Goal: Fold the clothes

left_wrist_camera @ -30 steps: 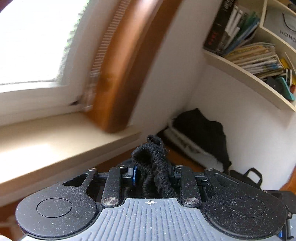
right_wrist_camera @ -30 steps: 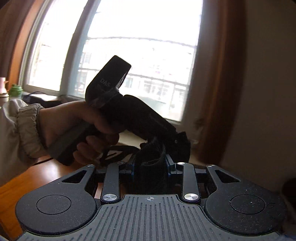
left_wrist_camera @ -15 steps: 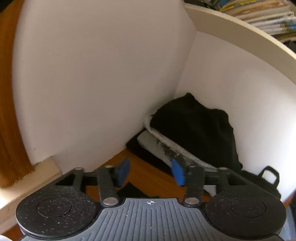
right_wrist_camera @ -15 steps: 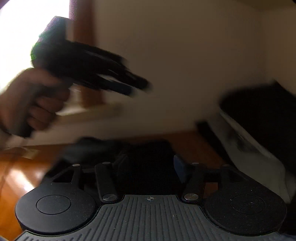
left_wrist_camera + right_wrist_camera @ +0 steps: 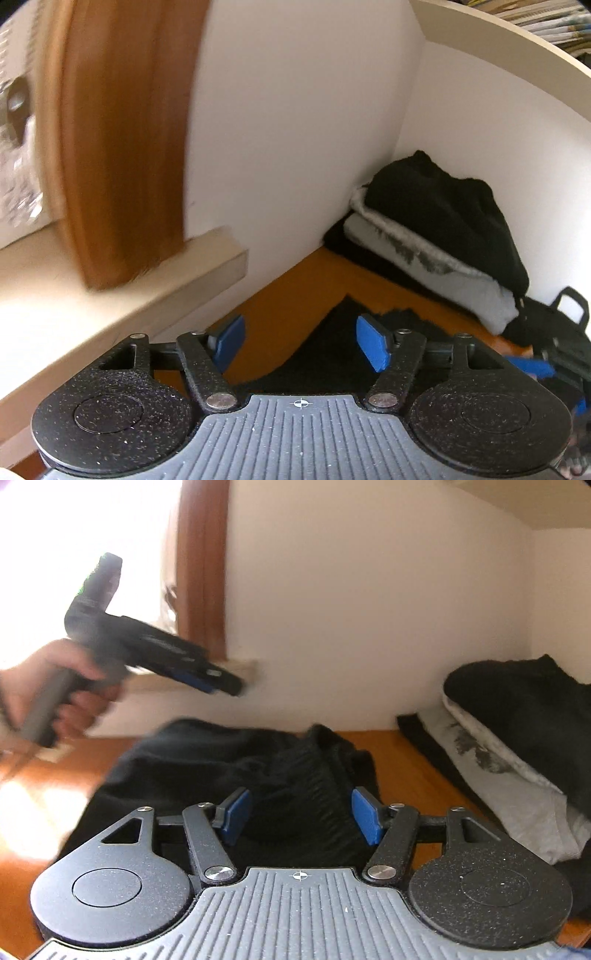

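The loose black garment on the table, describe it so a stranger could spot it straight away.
Start at the orange-brown wooden table below the white wall. The loose black garment lies crumpled across its middle, directly ahead of the open right claw. Unlike the neat stack of folded clothes in the corner, which includes a pale grey layer, it is unfolded and all black, with a ribbed band.

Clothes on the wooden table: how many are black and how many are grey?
Black: 2, the loose black garment by the grippers and the black piece topping the corner pile.
Grey: 1, the grey garment under it.
Total: 3
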Motion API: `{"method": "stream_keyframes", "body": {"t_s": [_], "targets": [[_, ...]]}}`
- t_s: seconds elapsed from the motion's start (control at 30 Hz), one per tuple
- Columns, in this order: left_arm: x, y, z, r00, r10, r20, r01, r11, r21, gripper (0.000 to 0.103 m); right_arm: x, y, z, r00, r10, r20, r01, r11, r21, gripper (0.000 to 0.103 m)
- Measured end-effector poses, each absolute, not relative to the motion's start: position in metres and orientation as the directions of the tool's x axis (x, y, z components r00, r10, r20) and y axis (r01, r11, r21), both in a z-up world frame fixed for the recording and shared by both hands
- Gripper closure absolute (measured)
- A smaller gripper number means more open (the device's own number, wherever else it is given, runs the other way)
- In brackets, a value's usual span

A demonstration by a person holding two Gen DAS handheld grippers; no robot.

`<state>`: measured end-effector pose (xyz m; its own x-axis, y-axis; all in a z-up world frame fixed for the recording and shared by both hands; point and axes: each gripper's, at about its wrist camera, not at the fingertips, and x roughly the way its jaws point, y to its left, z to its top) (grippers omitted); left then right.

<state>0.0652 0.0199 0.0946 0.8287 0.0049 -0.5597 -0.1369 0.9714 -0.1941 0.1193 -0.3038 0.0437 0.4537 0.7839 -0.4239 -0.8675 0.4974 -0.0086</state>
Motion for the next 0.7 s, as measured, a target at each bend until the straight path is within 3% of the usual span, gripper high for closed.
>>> {"method": "stream_keyframes", "body": {"t_s": [0.07,0.13,0.17,0.23,0.37,0.5,0.7], "targets": [[0.052,0.026,0.088,0.83,-0.012,-0.558,-0.122,0.972,-0.202,0.032,0.129,-0.298,0.042,0.448,0.775,-0.446,-0.86,0.51,0.023,0.031],[0.044,0.03,0.081,0.832,-0.018,-0.554,-0.111,0.974,-0.199,0.031,0.137,-0.296,0.039,0.47,0.756,-0.456,-0.842,0.539,0.025,0.031],[0.04,0.032,0.078,0.834,-0.019,-0.551,-0.105,0.975,-0.194,0.029,0.141,-0.296,0.038,0.484,0.745,-0.46,-0.832,0.555,0.024,0.052],[0.033,0.036,0.074,0.84,-0.029,-0.542,-0.092,0.977,-0.193,0.029,0.148,-0.295,0.035,0.51,0.722,-0.467,-0.81,0.586,0.021,0.086],[0.02,0.044,0.067,0.85,-0.068,-0.523,-0.058,0.973,-0.222,0.028,0.165,-0.303,0.038,0.547,0.7,-0.459,-0.752,0.652,0.099,0.083],[0.017,0.049,0.06,0.842,-0.102,-0.529,-0.034,0.97,-0.241,0.026,0.153,-0.297,0.042,0.597,0.654,-0.464,-0.729,0.684,0.027,0.072],[0.011,0.046,0.065,0.848,-0.136,-0.512,0.0,0.967,-0.256,0.026,0.11,-0.299,0.055,0.596,0.676,-0.434,-0.746,0.666,0.013,0.067]]}}
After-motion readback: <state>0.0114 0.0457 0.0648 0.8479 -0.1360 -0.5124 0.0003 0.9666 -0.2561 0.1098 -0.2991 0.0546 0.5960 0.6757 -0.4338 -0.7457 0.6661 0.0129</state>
